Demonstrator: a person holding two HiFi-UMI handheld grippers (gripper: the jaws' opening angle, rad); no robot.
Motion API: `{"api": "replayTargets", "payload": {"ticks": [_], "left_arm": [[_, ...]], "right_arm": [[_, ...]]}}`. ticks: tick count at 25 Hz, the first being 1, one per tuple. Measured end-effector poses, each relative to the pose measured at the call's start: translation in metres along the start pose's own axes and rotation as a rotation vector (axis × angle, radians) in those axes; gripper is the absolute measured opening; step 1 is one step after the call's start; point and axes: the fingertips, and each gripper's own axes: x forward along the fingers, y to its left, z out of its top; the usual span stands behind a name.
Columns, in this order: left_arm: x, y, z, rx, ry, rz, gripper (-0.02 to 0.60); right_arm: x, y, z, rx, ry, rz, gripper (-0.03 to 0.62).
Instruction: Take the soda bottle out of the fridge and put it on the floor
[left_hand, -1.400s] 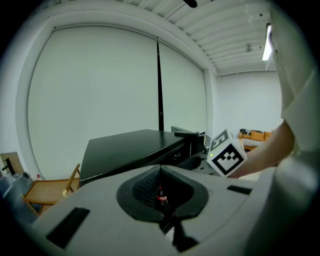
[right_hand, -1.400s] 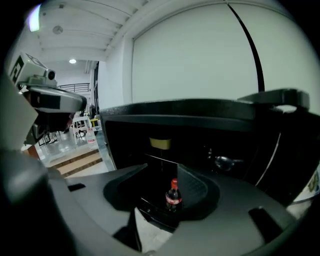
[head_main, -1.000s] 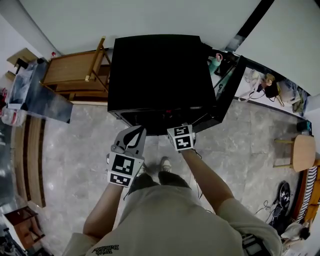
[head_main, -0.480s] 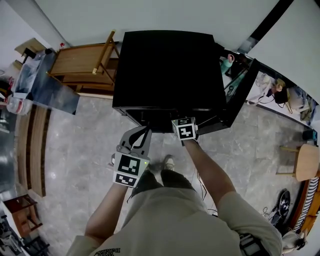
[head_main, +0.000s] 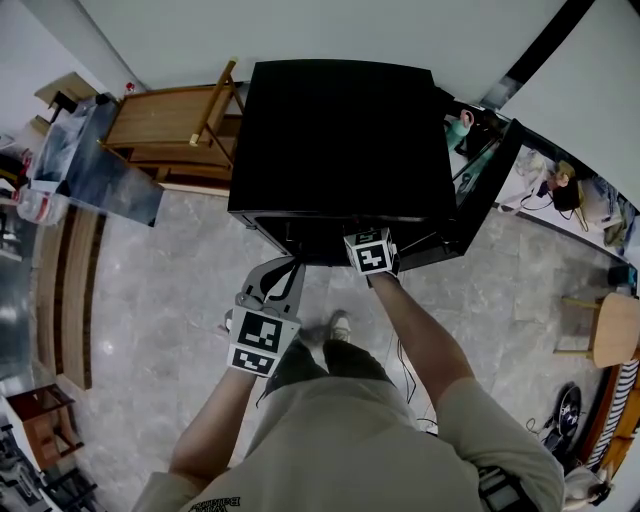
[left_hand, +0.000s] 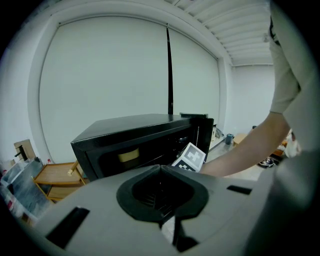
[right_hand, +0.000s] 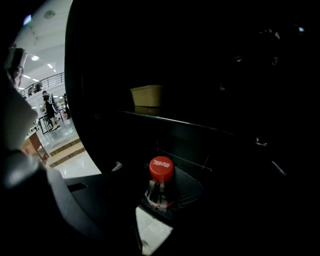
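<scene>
Reaching into the open black fridge (head_main: 335, 140), the right gripper (right_hand: 165, 200) has the soda bottle (right_hand: 161, 172) straight ahead and a little below it. The bottle stands upright in the lower compartment, under the shelf (right_hand: 165, 122) carrying a yellowish tub (right_hand: 146, 95), red cap nearest the camera. Its neck sits between the jaws, which are wide and have just been closing; no pad shows pressing on it. The left gripper (left_hand: 160, 169) hangs outside the fridge's front edge, above the floor (head_main: 160, 290), jaws together and empty, clearly the farther of the two from the bottle.
</scene>
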Motion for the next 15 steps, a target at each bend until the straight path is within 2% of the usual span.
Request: {"api": "replayTargets", "payload": {"ticks": [8, 15], "left_arm": [[-0.008, 0.001, -0.009, -0.002, 0.011, 0.005, 0.006], [-0.02, 0.012, -0.017, -0.011, 0.01, 0.022, 0.006]], "right_arm": [[-0.016, -0.002, 0.0, -0.062, 0.018, -0.034, 0.11], [-0.035, 0.025, 0.01, -0.115, 0.011, 0.025, 0.11]]}}
